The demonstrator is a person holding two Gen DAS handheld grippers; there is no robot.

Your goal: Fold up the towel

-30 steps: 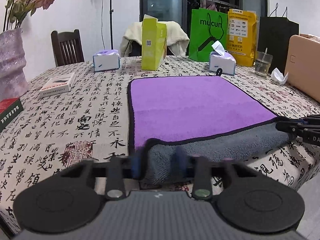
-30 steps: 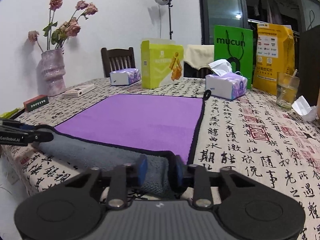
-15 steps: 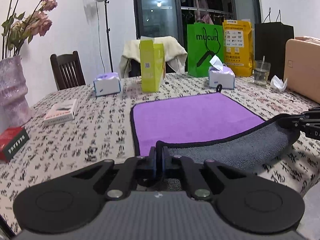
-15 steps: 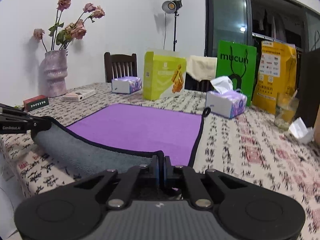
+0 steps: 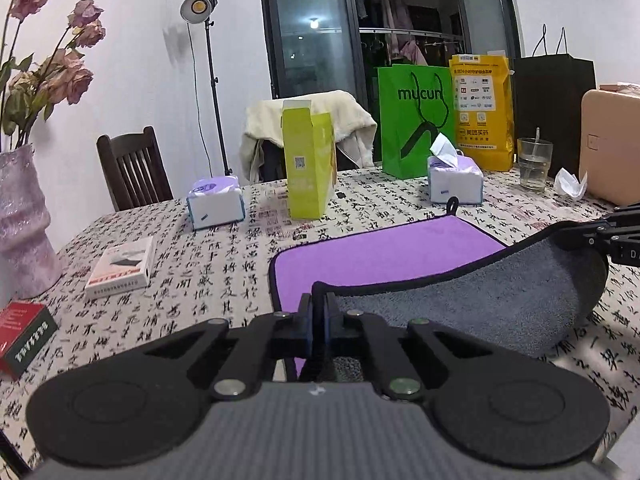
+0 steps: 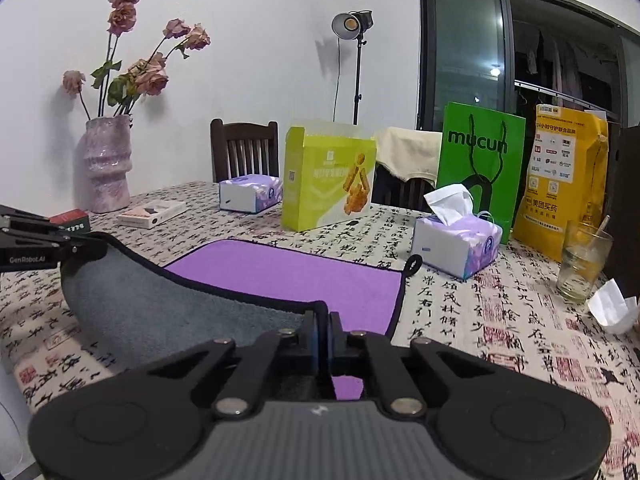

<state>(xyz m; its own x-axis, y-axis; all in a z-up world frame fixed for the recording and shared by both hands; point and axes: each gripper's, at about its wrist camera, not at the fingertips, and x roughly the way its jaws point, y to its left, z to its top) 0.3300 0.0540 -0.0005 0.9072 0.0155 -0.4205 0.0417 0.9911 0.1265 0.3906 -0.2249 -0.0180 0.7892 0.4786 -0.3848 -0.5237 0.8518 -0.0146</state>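
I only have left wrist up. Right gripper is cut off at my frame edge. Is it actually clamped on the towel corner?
Observer: Yes. In the right wrist view the right gripper is shut on the near right corner of the towel, black hem pinched between the blue pads.
Operator: Is the lifted edge level?
Observer: No. From the right wrist it sags between the grips, grey underside facing the camera, up to the left gripper.
Operator: Anything close to the far right corner?
Observer: The towel's hanging loop lies just in front of a tissue pack, apart from it.
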